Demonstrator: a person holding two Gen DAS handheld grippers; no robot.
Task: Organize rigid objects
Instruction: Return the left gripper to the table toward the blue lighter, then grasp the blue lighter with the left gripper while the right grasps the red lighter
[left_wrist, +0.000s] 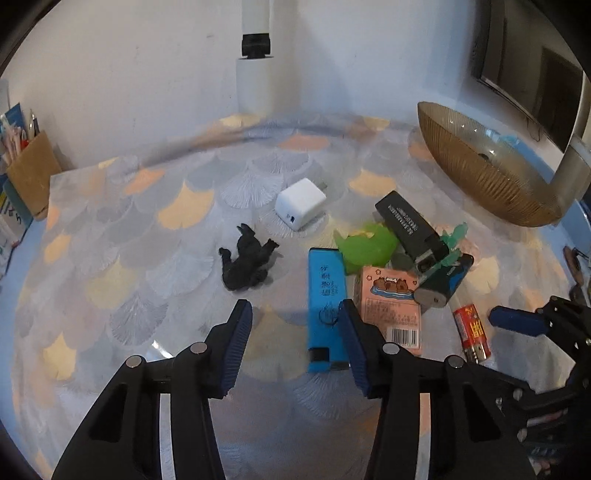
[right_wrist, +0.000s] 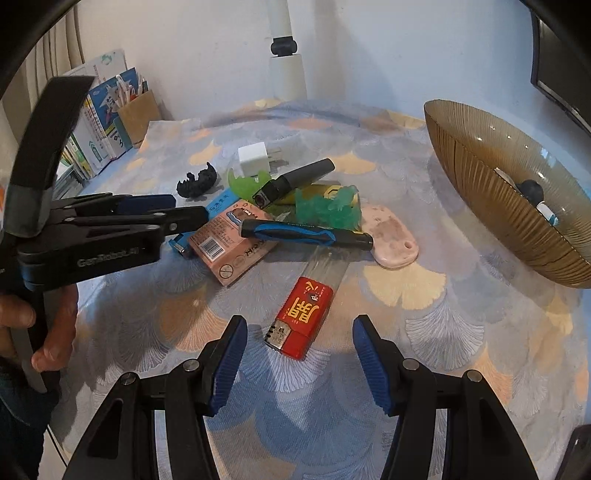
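My left gripper (left_wrist: 295, 332) hangs open over the patterned cloth. A blue lighter (left_wrist: 327, 306) lies partly between its jaws, close to the right finger and apart from the left one. Beyond the lighter are a pink box (left_wrist: 391, 302), a green toy (left_wrist: 365, 243), a black toy animal (left_wrist: 247, 264) and a white charger (left_wrist: 301, 203). My right gripper (right_wrist: 299, 336) is open, with a red lighter (right_wrist: 299, 317) flat on the cloth just ahead of its fingertips. A blue-black pen (right_wrist: 303, 234) rests across the pile. The left gripper (right_wrist: 177, 208) reaches in from the left.
A ribbed brown bowl (right_wrist: 498, 206) with a few items inside stands at the right. A flat pink piece (right_wrist: 391, 240) lies by the pile. A cardboard pen holder (left_wrist: 31, 173) and books line the left wall, and a white pole (left_wrist: 255, 55) rises at the back. A hand (right_wrist: 48, 332) grips the left tool.
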